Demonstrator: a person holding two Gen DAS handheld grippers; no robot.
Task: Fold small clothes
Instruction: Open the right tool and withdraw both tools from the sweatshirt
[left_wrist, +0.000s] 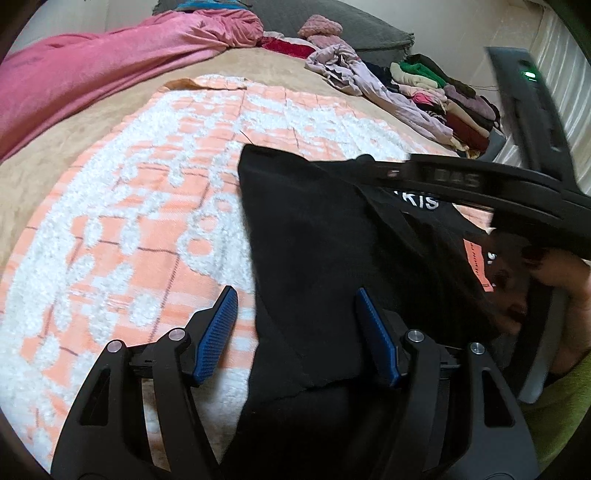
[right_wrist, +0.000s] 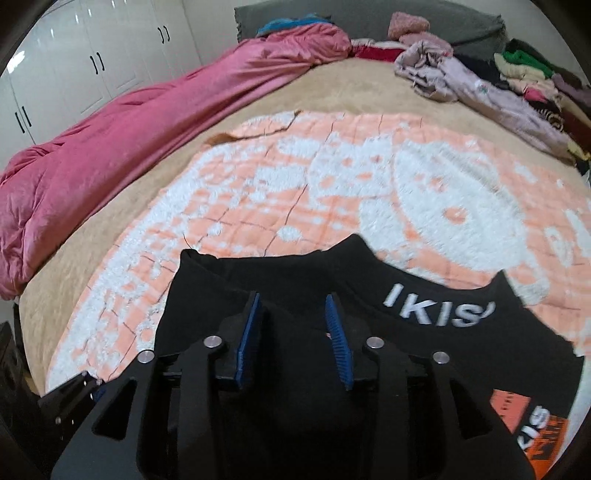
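Surface: a wide bed (right_wrist: 110, 236) covered with a beige plush spread, taking up most of both views.
Top layer: an orange-and-white tufted blanket (right_wrist: 332, 192) with a checked, dotted pattern lies flat across the middle of the bed.
Task item: a black garment with white lettering and an orange printed patch (right_wrist: 424, 350) lies on the near part of that blanket, its collar edge pointing away from the cameras; the same garment (left_wrist: 314, 240) fills the lower centre of the left wrist view.
Left hand-held gripper (left_wrist: 295, 332): jaws stand well apart; a fold of the black garment lies between the blue ribbed pads, and neither pad is seen pressing on it.
Right hand-held gripper (right_wrist: 293, 339): jaws partly open over the garment; black cloth shows in the gap, with no pad clamped on it.
Hand (left_wrist: 561, 295): part of a person's hand shows at the right edge of the left wrist view, around the body of the other tool.
Far left of bed: a pink satin quilt (right_wrist: 129, 129) lies bunched along the edge.
Far right of bed: a crumpled lilac garment (right_wrist: 480, 88) and, beside it, a heap of mixed clothes (right_wrist: 532, 81).
Head of bed: a grey headboard or cushion (right_wrist: 351, 18).
Room: white glossy wardrobe doors with dark handles (right_wrist: 96, 62) stand beyond the quilt.
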